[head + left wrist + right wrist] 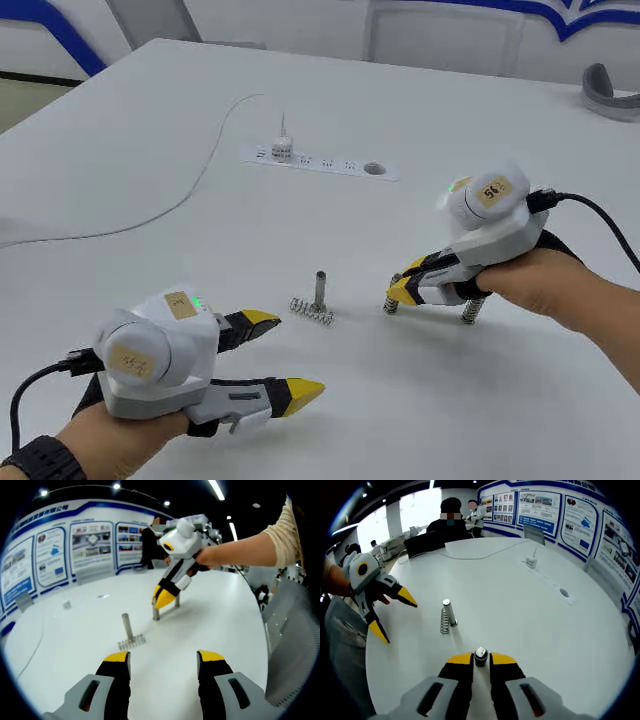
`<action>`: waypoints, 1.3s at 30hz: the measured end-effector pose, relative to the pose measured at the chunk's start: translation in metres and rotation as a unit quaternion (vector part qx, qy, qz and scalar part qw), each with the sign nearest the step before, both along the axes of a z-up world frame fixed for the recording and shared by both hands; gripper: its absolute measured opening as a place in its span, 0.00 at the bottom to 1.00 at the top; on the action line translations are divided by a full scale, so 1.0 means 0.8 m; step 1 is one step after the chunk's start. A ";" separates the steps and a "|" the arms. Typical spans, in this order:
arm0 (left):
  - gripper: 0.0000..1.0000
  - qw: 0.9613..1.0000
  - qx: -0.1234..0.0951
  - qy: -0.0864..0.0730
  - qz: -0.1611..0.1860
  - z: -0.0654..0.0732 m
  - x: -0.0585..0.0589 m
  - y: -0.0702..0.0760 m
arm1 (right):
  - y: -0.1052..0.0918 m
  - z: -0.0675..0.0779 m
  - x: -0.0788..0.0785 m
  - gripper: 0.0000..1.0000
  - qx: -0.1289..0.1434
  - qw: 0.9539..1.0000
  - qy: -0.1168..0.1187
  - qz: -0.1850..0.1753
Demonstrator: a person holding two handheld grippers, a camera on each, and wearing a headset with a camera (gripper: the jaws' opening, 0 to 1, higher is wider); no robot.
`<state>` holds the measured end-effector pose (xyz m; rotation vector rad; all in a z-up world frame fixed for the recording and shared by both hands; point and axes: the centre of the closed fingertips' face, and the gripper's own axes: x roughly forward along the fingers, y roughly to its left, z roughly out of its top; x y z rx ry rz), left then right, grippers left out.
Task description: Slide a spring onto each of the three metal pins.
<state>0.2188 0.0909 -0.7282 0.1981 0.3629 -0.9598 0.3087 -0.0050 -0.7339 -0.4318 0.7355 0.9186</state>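
Note:
A bare metal pin [321, 287] stands upright mid-table, and a loose spring [312, 312] lies at its base. The left gripper view shows the same pin [127, 626] and spring [131, 641] just ahead of my left gripper [164, 656], which is open and holds nothing. To the right stand two more pins, each with a spring around it [391, 303] [472, 310]. My right gripper [400, 292] is down on the nearer one. In the right gripper view its jaws are closed around that pin's top [480, 654].
A white power strip [320, 162] with a plug [282, 148] and a thin cable [190, 195] lies further back on the white table. A grey curved object [605, 95] sits at the far right. People stand beyond the table in both gripper views.

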 end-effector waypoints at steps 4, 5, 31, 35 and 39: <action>0.54 1.000 0.000 0.000 -0.001 0.000 0.000 -0.001 | -0.003 0.000 -0.003 0.16 -0.001 1.000 -0.002 -0.002; 0.54 1.000 0.000 0.000 -0.001 0.000 0.000 -0.001 | -0.004 0.000 -0.004 0.16 -0.001 1.000 -0.003 -0.003; 0.54 1.000 -0.002 -0.005 -0.001 0.004 0.002 -0.001 | 0.023 -0.003 -0.047 0.16 0.018 1.000 0.001 0.016; 0.54 1.000 -0.002 -0.005 -0.001 0.004 0.002 -0.001 | 0.037 -0.006 -0.050 0.16 0.020 0.999 0.003 0.026; 0.54 1.000 -0.001 -0.005 0.000 0.004 0.002 0.000 | 0.048 -0.006 -0.050 0.16 0.025 0.999 0.003 0.031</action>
